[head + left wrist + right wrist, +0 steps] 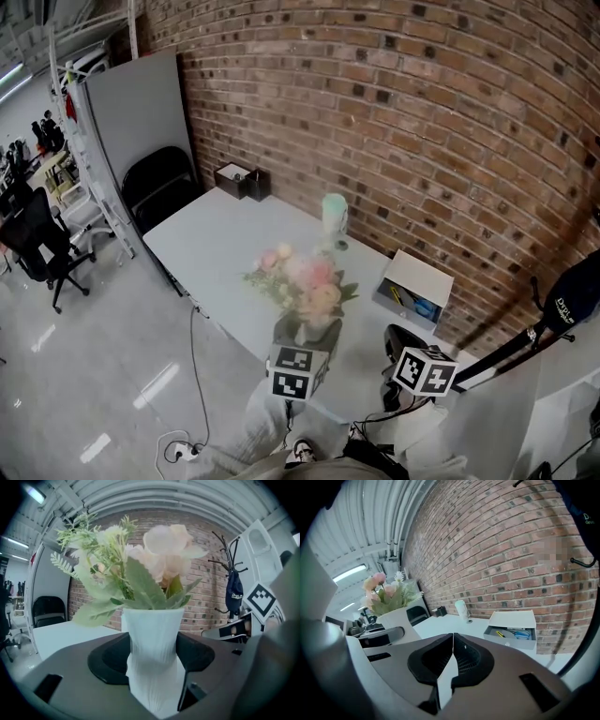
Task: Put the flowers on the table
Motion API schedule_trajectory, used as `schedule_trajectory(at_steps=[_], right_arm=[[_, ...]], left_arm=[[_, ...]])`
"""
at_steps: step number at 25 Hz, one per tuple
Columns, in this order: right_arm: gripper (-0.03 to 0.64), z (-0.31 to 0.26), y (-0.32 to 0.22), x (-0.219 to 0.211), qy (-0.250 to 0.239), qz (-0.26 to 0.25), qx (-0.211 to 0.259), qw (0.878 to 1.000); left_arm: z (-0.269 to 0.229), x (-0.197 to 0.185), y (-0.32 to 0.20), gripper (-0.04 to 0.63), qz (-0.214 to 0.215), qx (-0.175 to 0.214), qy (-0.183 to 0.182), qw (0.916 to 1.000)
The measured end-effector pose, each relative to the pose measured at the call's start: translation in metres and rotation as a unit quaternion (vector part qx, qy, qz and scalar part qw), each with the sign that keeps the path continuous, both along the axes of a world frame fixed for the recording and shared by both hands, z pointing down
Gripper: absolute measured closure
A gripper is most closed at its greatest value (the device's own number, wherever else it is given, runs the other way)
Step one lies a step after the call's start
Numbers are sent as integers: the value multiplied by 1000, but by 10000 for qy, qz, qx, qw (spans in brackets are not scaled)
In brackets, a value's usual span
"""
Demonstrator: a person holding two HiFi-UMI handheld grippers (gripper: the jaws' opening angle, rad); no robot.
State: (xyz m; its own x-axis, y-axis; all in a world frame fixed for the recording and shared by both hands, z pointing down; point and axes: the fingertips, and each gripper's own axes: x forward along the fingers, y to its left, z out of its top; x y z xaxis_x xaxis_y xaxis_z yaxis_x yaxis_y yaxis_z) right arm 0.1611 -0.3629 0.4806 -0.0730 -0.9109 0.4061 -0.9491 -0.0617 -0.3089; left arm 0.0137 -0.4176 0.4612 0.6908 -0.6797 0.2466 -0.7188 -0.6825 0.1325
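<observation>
Clamped in left gripper (154, 667): white vase (152, 634) of flowers (305, 281), seemingly over table's (225, 244) near edge. Right gripper (451, 663) closed tight, empty. Along wall edge: pale cup (335, 217), open box (412, 286); dark box (242, 179) at far corner.

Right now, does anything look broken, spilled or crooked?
Nothing stands out. The white ribbed vase of pink flowers is upright, clamped in the left gripper, and no spill shows on the pale table. The right gripper is shut and empty.

The flowers (166, 550) are pink and cream, their leaves (143, 585) green, the vase (154, 653) ribbed white.
</observation>
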Motion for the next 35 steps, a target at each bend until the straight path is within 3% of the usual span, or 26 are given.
schedule_trajectory(at_steps=[13,35], right_arm=[[592,-6,-69,48,-94,-326,57,9994],[592,0,-151,150,-230,-235,141,9994]], left_arm=[[0,50,-55,290,-236,21,-217,9995],[-13,172,-172,290,31,243,-400,9989]])
